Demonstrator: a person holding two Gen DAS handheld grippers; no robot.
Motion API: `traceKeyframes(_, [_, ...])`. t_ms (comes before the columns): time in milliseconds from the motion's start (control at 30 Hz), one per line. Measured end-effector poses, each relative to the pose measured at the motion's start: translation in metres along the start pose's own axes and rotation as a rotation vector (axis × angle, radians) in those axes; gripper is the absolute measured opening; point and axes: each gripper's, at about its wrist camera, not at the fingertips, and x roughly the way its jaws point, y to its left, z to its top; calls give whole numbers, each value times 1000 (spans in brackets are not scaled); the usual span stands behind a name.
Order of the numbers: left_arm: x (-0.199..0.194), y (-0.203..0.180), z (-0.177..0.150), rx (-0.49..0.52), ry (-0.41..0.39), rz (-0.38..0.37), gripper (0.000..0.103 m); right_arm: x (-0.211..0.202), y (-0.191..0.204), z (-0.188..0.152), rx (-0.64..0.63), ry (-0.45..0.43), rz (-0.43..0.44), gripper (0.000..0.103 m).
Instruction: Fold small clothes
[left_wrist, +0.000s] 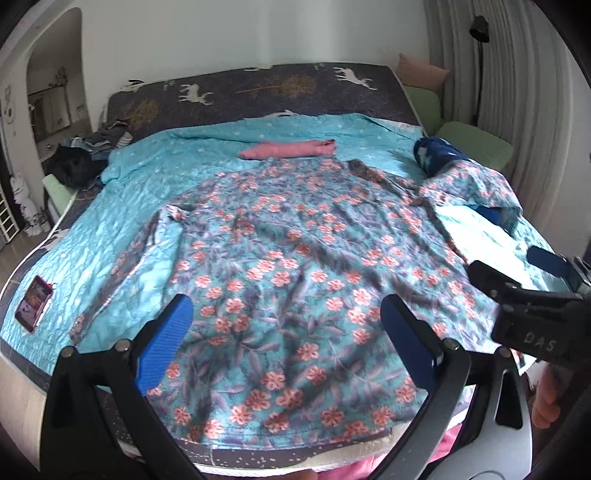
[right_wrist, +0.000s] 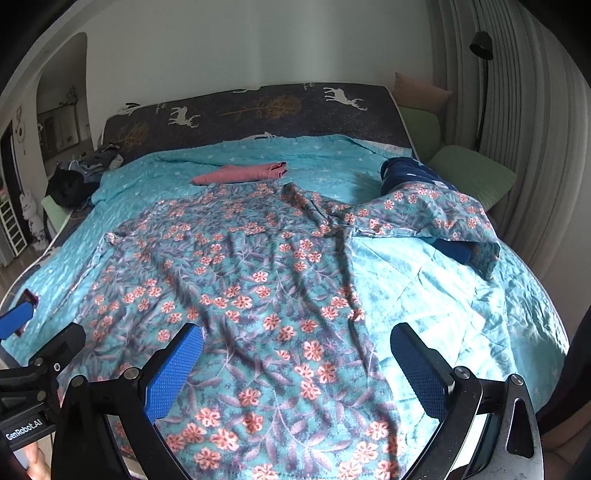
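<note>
A teal floral shirt (left_wrist: 288, 266) with pink flowers lies spread flat on the turquoise quilt (left_wrist: 122, 221), hem toward me, sleeves out to both sides. Its right sleeve (right_wrist: 436, 210) drapes over a dark blue item. My left gripper (left_wrist: 284, 328) is open and empty above the shirt's lower part. My right gripper (right_wrist: 295, 354) is open and empty above the shirt's lower right edge; it also shows at the right of the left wrist view (left_wrist: 517, 273). A folded pink garment (left_wrist: 291, 148) lies beyond the collar.
A phone (left_wrist: 33, 303) lies on the quilt at the near left. A dark blue roll (right_wrist: 410, 173) lies at the far right. Dark clothes (left_wrist: 85, 155) pile at the far left. Green cushions (right_wrist: 472, 173) and a curtain stand right of the bed.
</note>
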Motion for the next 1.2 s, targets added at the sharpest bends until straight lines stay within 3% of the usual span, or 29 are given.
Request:
traceKeyframes(233, [12, -2, -1, 19, 11, -18, 101, 7, 8, 3, -37, -19, -22, 103])
traceKeyframes(533, [37, -9, -4, 64, 23, -5, 101, 37, 8, 3, -40, 18, 1, 103])
traceKeyframes(1200, [72, -4, 6, 49, 49, -23, 101, 79, -2, 16, -3, 79, -9, 103])
